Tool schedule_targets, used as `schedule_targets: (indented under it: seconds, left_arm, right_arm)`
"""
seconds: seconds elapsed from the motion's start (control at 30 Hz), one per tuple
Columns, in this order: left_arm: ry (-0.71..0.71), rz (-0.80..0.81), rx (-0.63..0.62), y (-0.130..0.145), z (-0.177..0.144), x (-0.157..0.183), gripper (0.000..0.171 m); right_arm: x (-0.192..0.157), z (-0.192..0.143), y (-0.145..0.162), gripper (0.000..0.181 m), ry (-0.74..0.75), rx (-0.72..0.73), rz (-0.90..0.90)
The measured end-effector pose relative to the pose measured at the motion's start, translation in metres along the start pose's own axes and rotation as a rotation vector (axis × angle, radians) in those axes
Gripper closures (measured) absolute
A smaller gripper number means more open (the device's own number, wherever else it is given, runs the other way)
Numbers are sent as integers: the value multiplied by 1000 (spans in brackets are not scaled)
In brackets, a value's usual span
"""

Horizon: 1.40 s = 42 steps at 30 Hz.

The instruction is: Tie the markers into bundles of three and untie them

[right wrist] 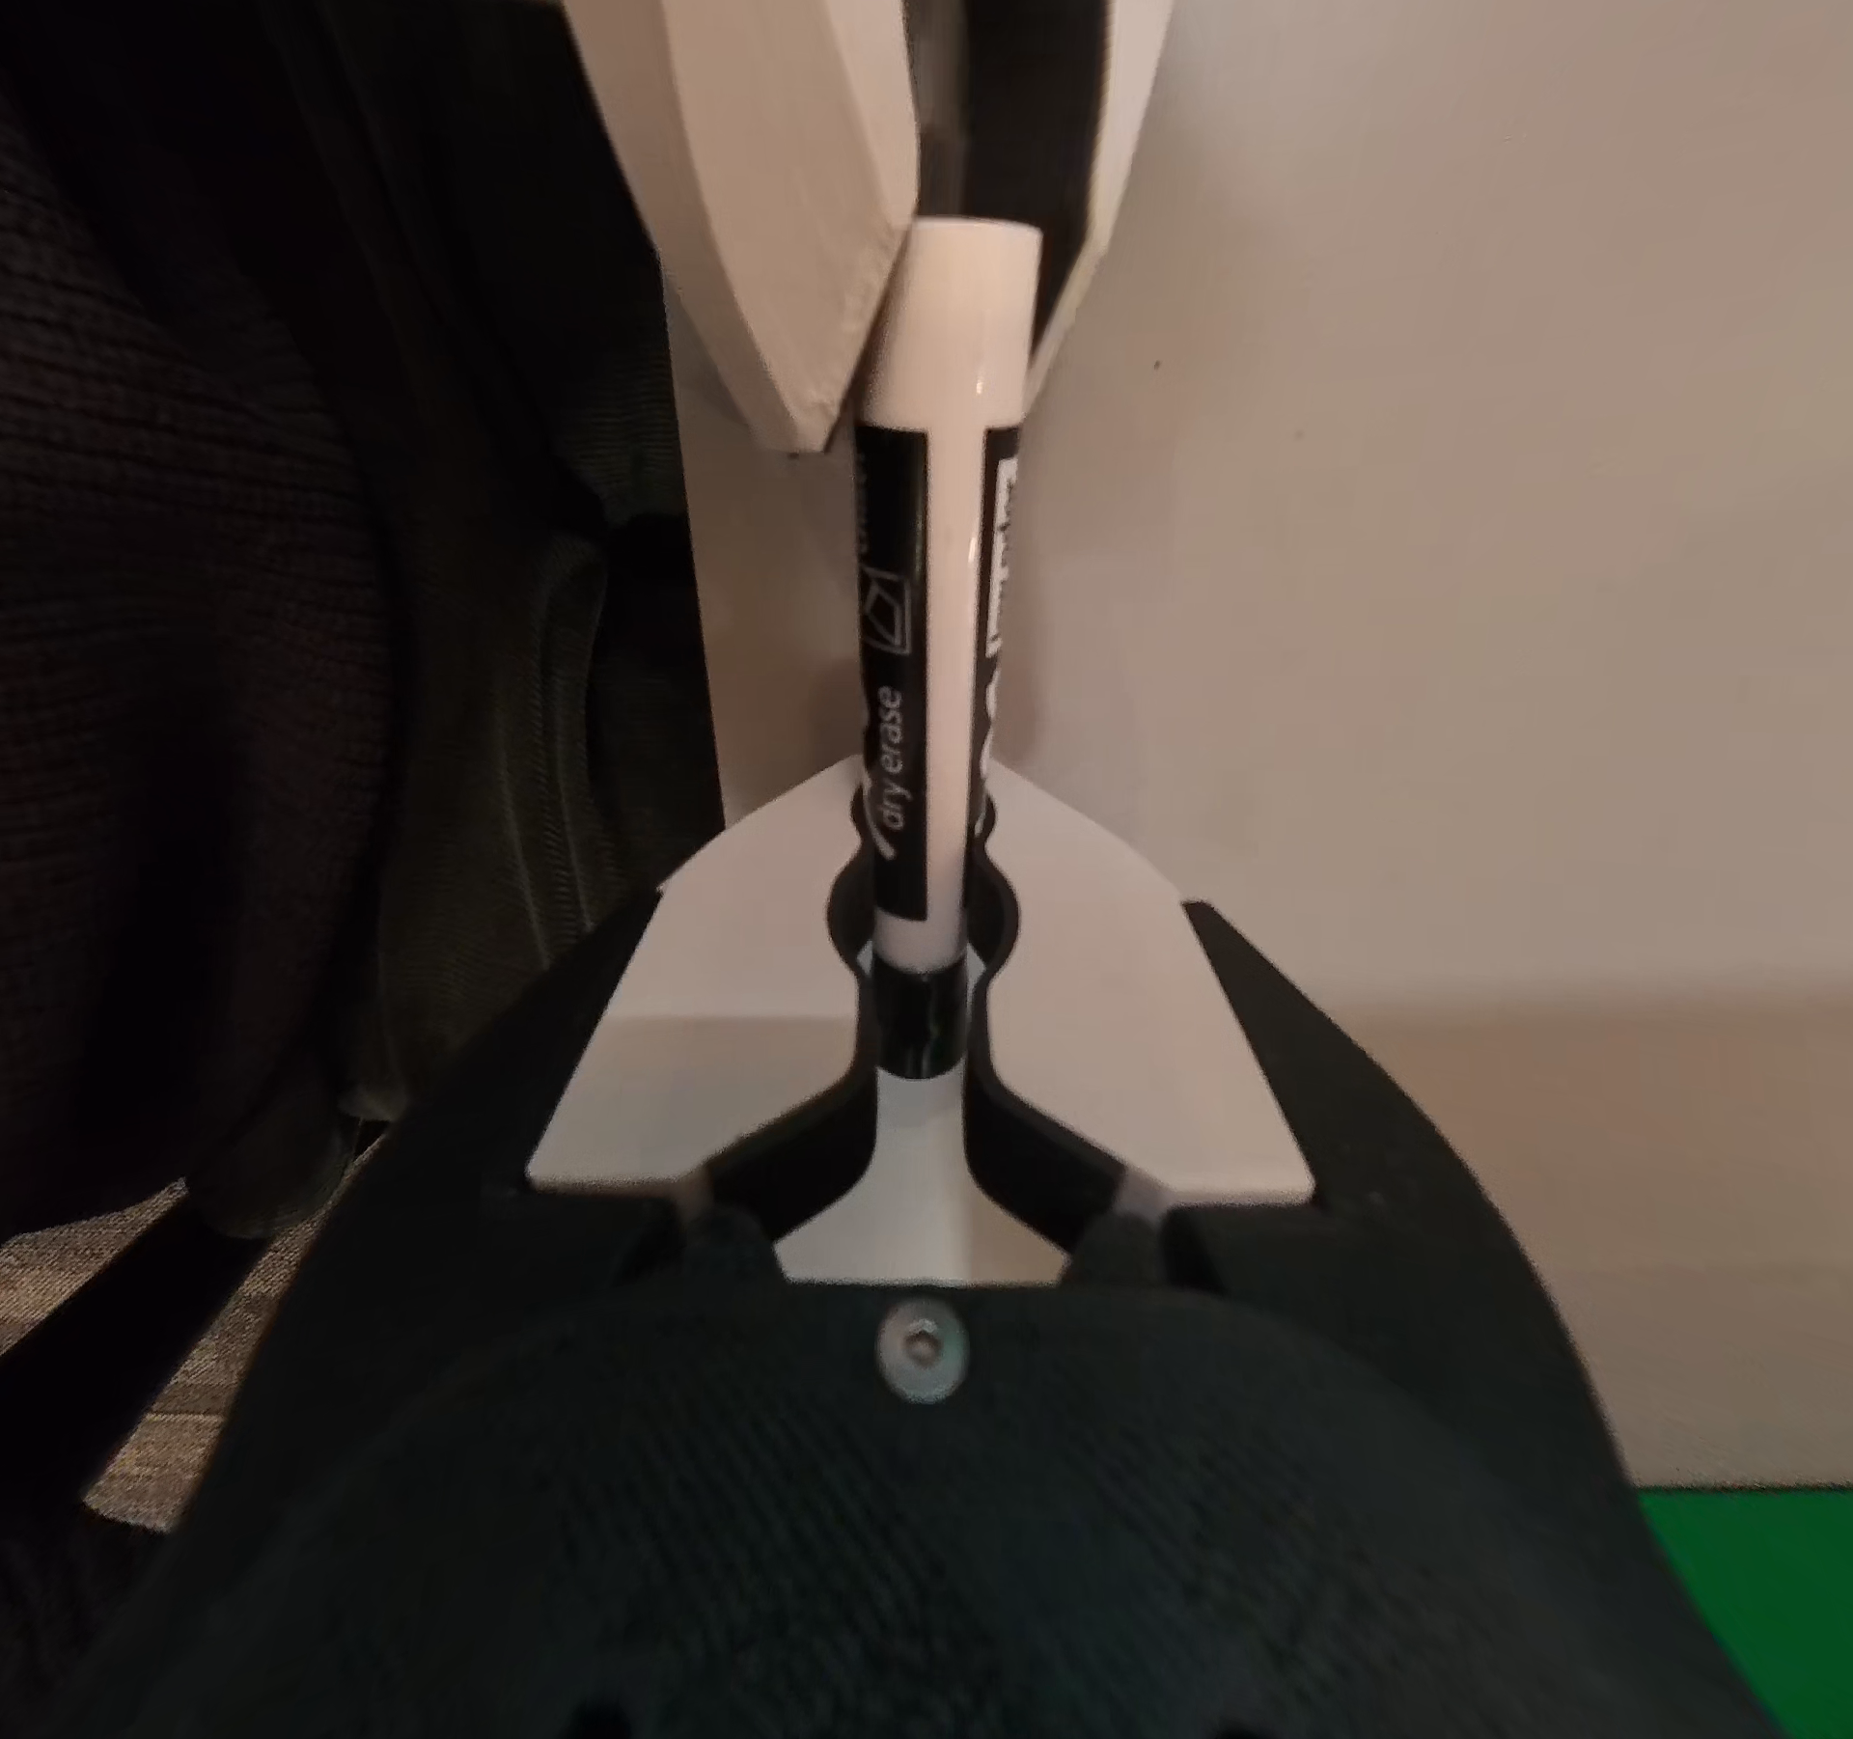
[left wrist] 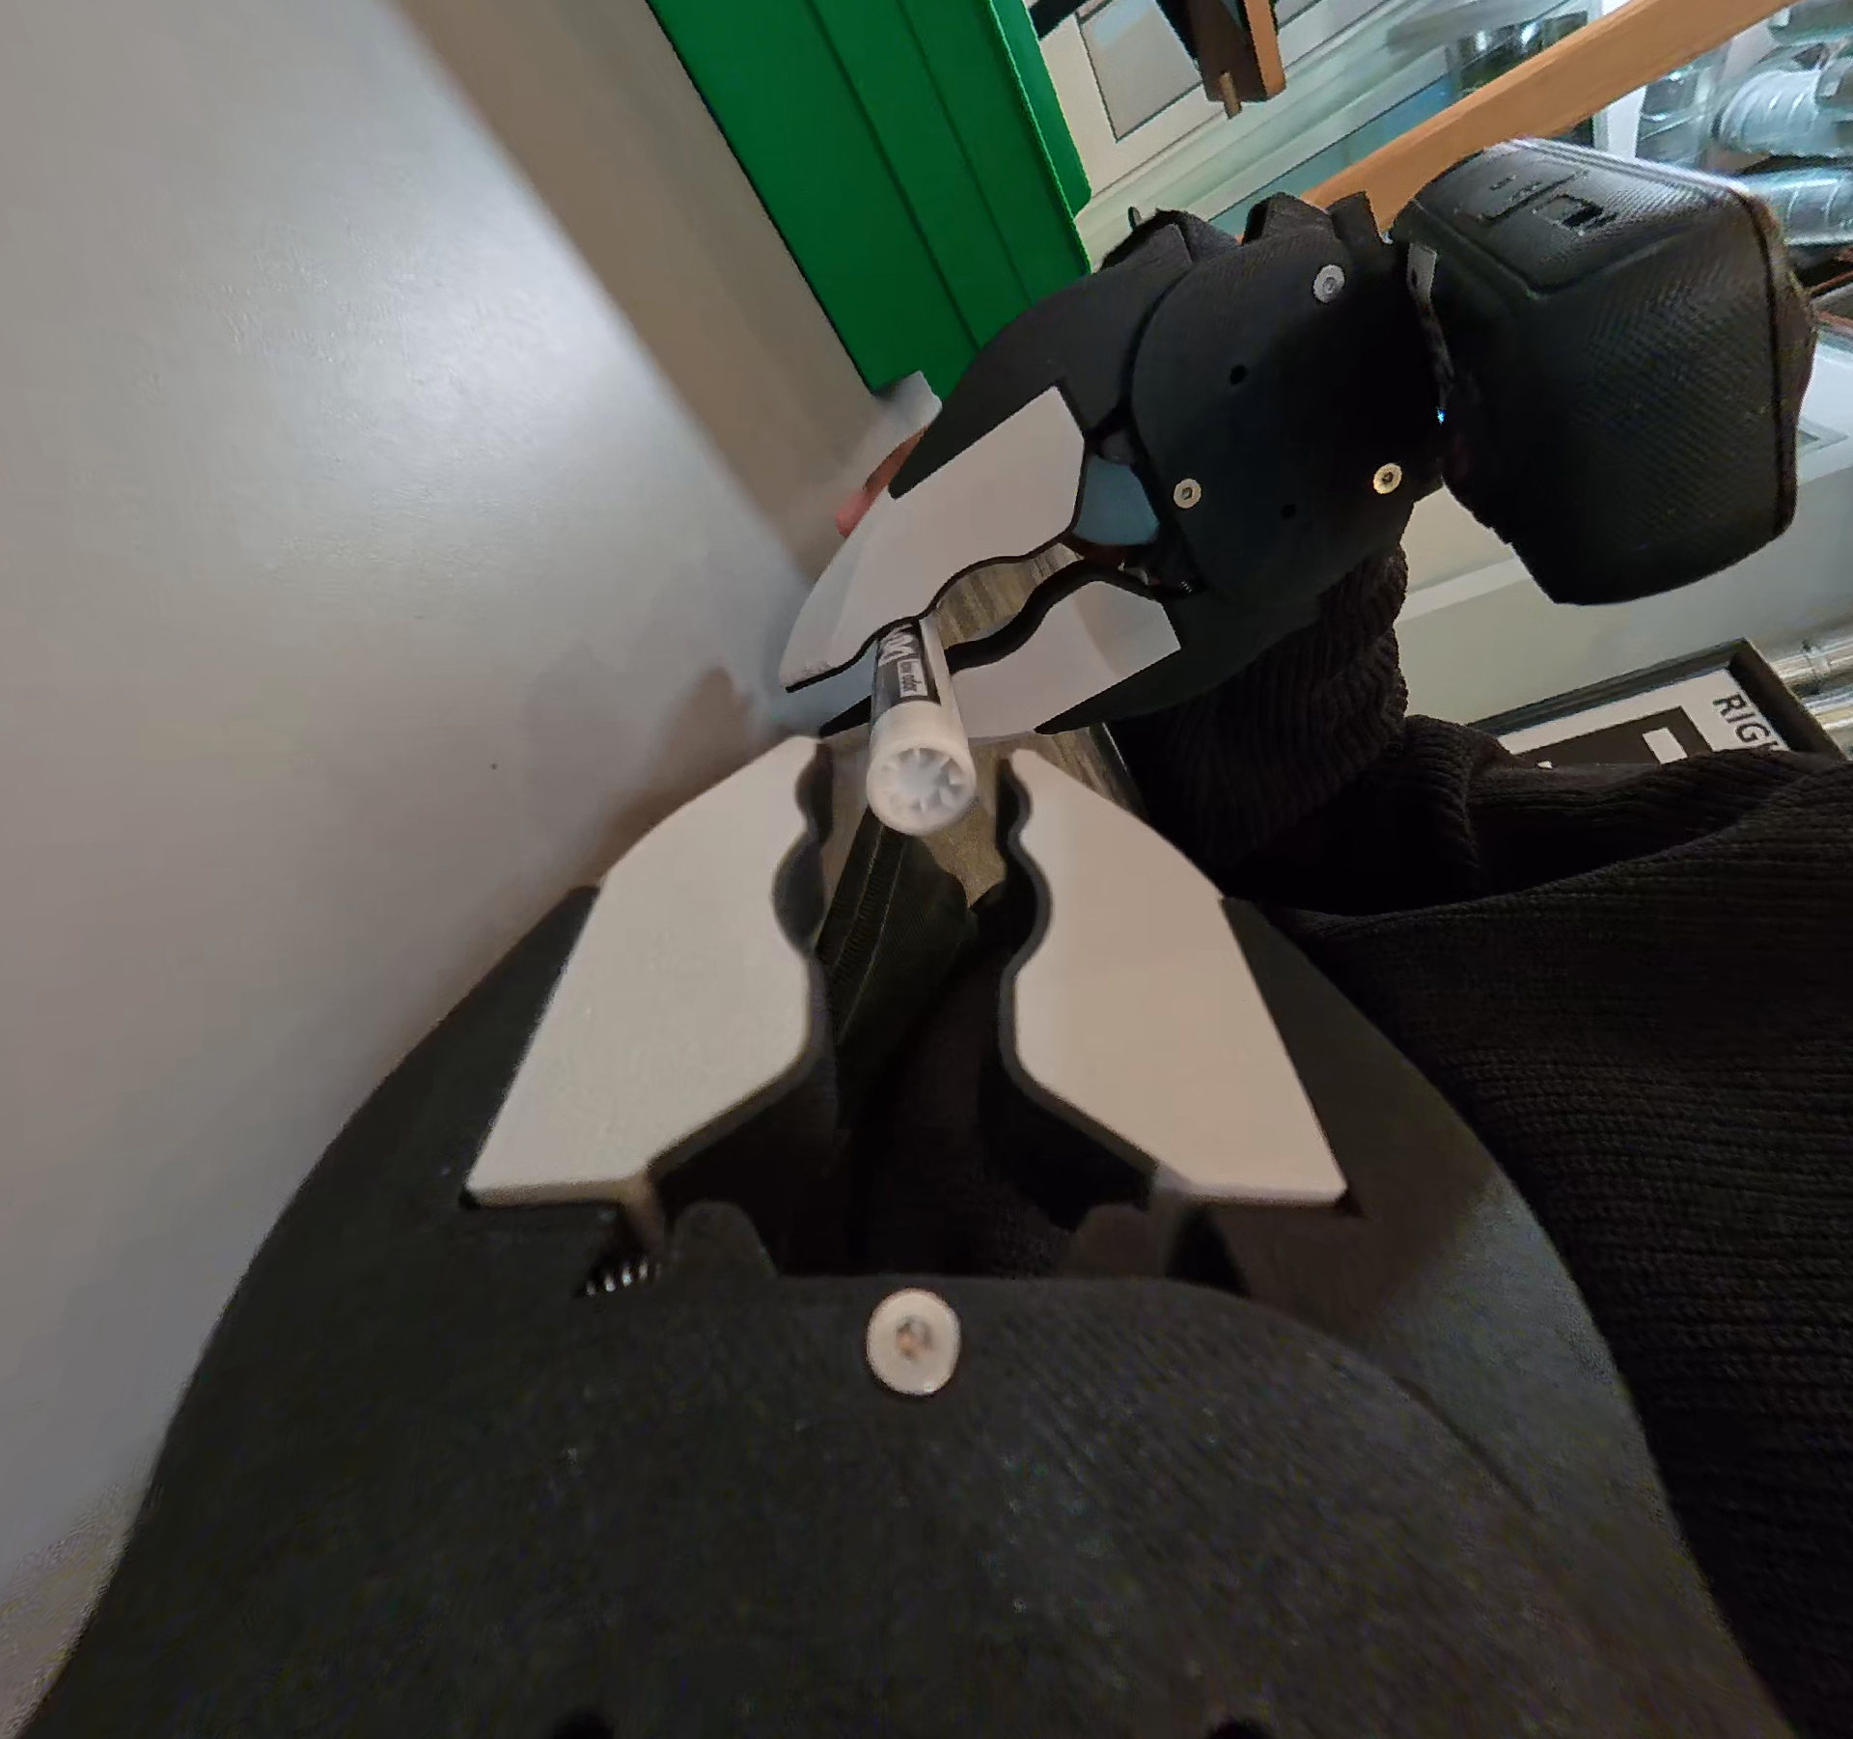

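— What sits nearest in the left wrist view?

— The left gripper [left wrist: 907, 768], its jaws spread apart with nothing clamped. The white butt end of a marker [left wrist: 917, 748] pokes into the gap at the fingertips; I cannot tell whether it touches them.

— And who has the marker?

— The right gripper [left wrist: 892, 658], just beyond. Its jaws are closed on the black-and-white barrel, so the marker bridges the two tools. A black knitted sleeve [left wrist: 1504, 989] runs behind it.

— Does the other camera agree?

— Yes. In the right wrist view the right gripper [right wrist: 917, 819] pinches the marker [right wrist: 943, 588] along its barrel, the black end sitting back between the jaws. The white end reaches up between the pale fingers [right wrist: 782, 217] of the left gripper.

— Farther off?

— A plain pale wall [left wrist: 251, 488], then a green panel [left wrist: 882, 137] and a wooden rail [left wrist: 1604, 37].
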<state>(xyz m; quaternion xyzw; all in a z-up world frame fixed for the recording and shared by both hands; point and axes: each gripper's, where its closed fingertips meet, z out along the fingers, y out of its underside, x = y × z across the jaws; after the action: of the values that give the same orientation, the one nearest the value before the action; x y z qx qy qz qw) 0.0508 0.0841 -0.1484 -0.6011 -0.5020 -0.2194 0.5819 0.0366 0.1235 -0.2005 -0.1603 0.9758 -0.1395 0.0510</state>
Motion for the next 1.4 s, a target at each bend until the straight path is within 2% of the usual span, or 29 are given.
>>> schedule_targets:
  seconds: [0.13,0.57,0.83,0.97,1.13,1.27,1.33,1.4]
  left_arm:
    - [-30,-15,34,-5,-3,-6,123]
    - [-68,-17,63,-7,-9,-11,127]
    - [-58,-24,111,-11,-18,-10,125]
    - [-128,41,130,-14,-25,-12,126]
    - [-287,254,236,-33,-44,-9,125]
    - [-331,329,351,-46,-62,4,124]
    - [-354,369,488,-62,-89,21,125]
    - [-446,431,643,-82,-135,39,127]
  right_arm:
    - [3,-3,6,167,16,-22,12]
    - [5,-15,1,167,22,1,-2]
    - [7,-10,1,167,15,-23,-11]
    - [11,-12,3,167,26,-31,-3]
    - [20,-17,7,167,39,-21,19]
    - [23,-18,6,167,38,-19,9]
    - [24,-20,2,168,34,-5,0]
    - [24,-22,-2,168,25,15,-8]
